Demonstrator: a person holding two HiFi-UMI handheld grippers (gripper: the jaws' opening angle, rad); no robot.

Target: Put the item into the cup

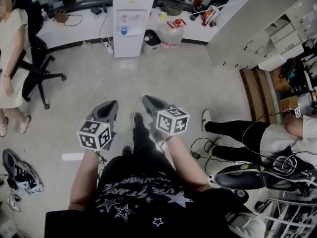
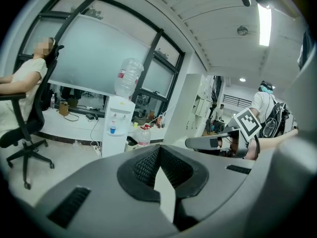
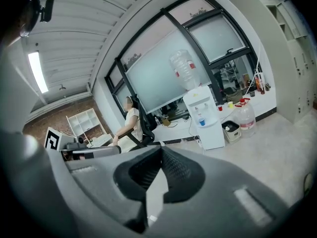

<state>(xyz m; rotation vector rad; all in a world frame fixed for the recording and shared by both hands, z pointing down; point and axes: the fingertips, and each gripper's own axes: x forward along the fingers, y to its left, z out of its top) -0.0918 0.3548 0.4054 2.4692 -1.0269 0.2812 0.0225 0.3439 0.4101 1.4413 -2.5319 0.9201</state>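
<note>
Left tongs [image 1: 112,105] and right tongs [image 1: 147,100] were both pressed together at the tips with nothing pinched between them, as each gripper view showed; they hung side by side, apart from each other, pointing forward over the floor [image 1: 173,78]; behind the tips of the left tongs sat its marker cube [image 1: 94,134], and behind those of the right sat the other marker cube [image 1: 172,120]; nearer than the cubes were the holder's bare forearms and a black shirt [image 1: 138,192] printed with stars; between and below the two tongs a dark shoe [image 1: 137,118] stood on the floor; to the right of the right tongs a person sat low, legs in black trousers [image 1: 233,128] stretched toward the tongs, with a white shoe [image 1: 206,119] nearest them; far to the left of the left tongs another person in a light dress [image 1: 12,43] sat on a black office chair [image 1: 37,73]; well ahead of both tongs stood a white water dispenser [image 1: 131,24] with an upturned bottle [image 2: 128,76] on top; a small blue cup [image 1: 124,29] stood on the dispenser's ledge, well apart from both tongs, though whether it was the task's cup could not be told; just right of the dispenser a clear water jug [image 1: 172,33] with a red cap stood on the floor; behind these a white table [image 1: 64,31] ran along the wall, carrying cables and small things too small to tell; ahead and to the right of the right tongs rose a white cabinet [image 1: 257,29].
</note>
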